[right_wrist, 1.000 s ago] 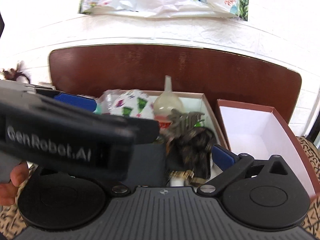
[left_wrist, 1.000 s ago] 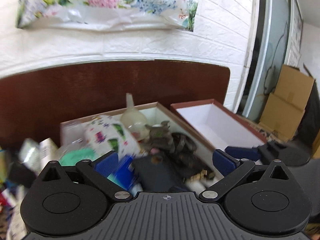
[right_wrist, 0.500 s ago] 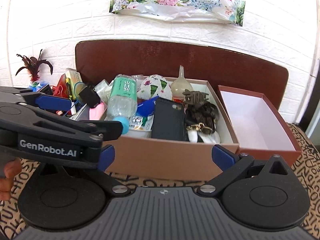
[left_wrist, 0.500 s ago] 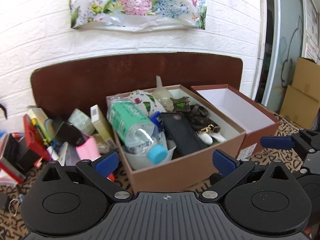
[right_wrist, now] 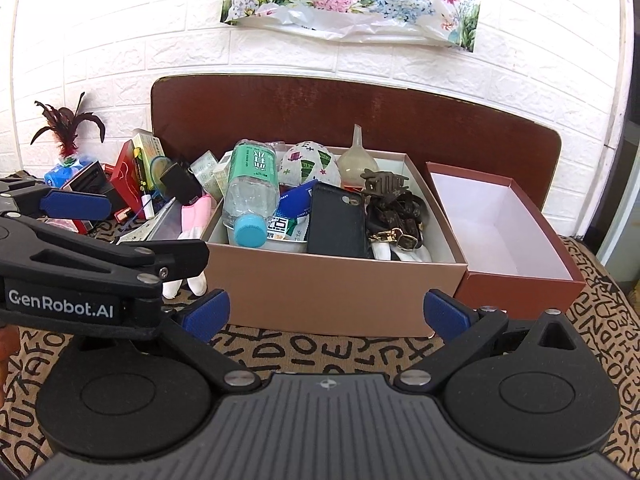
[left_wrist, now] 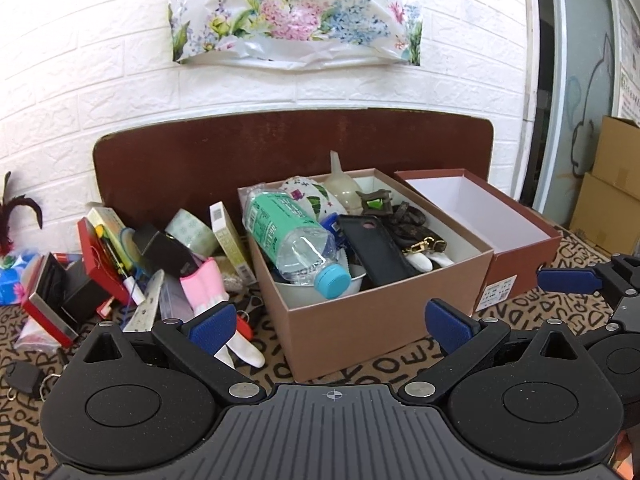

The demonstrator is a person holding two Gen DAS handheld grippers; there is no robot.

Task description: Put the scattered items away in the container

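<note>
Right wrist view: "GenRobot.AI" on left gripper (right_wrist: 76, 204), both grippers' jaws apart, empty, before box (right_wrist: 336, 280).

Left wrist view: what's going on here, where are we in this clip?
A person holds a hand-held gripper in each hand, tidying clutter into the brown box. Both the left hand-held gripper and the right hand-held gripper are open and empty, in front of the box. The box already holds a water bottle, a black phone case and more. A pile of loose items remains left of it. The red lid to the right holds nothing.
</note>
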